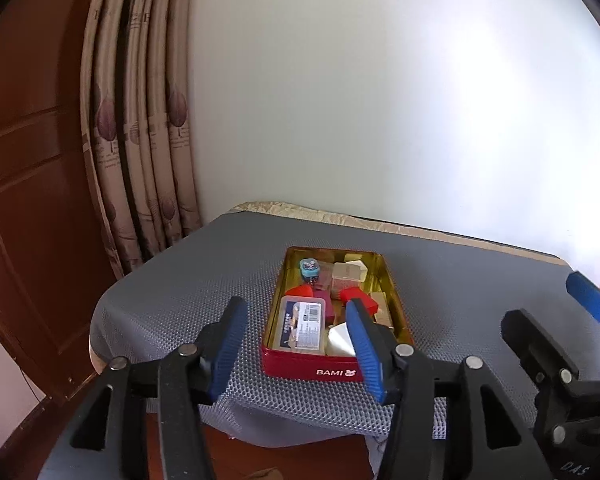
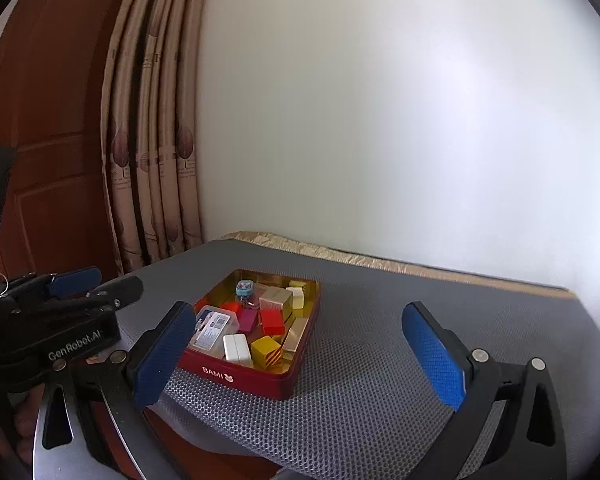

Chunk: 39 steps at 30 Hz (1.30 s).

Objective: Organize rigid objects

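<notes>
Nearest, the left gripper [image 1: 298, 354] hangs over the near edge of the worktop with its blue-padded jaws spread wide and nothing between them. The right gripper [image 2: 314, 356] hovers beside it, its jaws also wide and empty.

Just beyond the pads, a red rectangular metal tin [image 1: 312, 370] with a gold-coloured inside and "BAMI" printed on its near wall sits on the grey honeycomb-textured mat [image 2: 360, 400] that covers the worktop. The tin is open and crowded with small rigid pieces. Against its near wall lie a clear plastic box with a barcode label [image 1: 302, 322] and a white rounded block [image 2: 236, 348], with a yellow cube bearing red stripes [image 2: 265, 352] beside it. In the middle are a red block [image 2: 271, 320], a magenta block [image 2: 249, 319], an orange-red piece [image 1: 300, 290] and a tan wooden block [image 2: 277, 298]. Toward the far wall sit a small teal round trinket [image 1: 309, 266] and a pale cream block [image 2: 296, 295]. The pieces touch and overlap loosely.

Farther off, a beige patterned cloth [image 2: 340, 254] edges the mat at the white wall [image 1: 380, 100]. To the left hang a beige leaf-printed curtain [image 1: 140, 140] and a brown wooden door [image 1: 32, 160].
</notes>
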{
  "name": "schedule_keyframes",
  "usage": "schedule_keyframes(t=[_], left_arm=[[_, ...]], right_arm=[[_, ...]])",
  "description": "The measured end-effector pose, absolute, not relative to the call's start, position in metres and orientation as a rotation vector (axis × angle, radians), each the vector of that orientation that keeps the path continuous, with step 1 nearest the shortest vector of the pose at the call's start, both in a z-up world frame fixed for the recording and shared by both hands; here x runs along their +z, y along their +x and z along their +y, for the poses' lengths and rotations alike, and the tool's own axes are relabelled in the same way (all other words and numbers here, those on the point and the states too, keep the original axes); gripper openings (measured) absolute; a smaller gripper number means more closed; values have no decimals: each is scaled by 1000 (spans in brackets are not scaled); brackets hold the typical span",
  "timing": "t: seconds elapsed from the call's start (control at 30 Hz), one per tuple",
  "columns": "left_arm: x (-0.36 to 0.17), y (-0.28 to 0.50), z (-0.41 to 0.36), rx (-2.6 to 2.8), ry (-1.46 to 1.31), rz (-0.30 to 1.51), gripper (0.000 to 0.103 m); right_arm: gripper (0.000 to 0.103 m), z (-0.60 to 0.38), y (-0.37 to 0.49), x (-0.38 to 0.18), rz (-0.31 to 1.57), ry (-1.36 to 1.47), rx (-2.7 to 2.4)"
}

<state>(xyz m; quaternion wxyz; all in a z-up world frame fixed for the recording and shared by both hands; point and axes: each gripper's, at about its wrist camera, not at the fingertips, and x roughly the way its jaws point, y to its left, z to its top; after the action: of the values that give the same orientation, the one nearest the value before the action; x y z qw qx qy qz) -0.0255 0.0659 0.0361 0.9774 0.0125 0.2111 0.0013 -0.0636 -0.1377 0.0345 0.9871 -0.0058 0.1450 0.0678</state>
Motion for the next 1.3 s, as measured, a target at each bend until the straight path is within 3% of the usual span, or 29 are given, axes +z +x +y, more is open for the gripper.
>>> schedule_keyframes(t=[0.13, 0.27, 1.3], left_arm=[[39, -30, 63, -3, 35, 401, 54], [40, -31, 64, 1, 30, 396, 67], [31, -17, 70, 20, 12, 484, 68]], right_arm=[[103, -136, -66, 36, 277, -27, 134], [103, -138, -65, 37, 281, -16, 132], [103, -135, -61, 32, 316, -34, 146]])
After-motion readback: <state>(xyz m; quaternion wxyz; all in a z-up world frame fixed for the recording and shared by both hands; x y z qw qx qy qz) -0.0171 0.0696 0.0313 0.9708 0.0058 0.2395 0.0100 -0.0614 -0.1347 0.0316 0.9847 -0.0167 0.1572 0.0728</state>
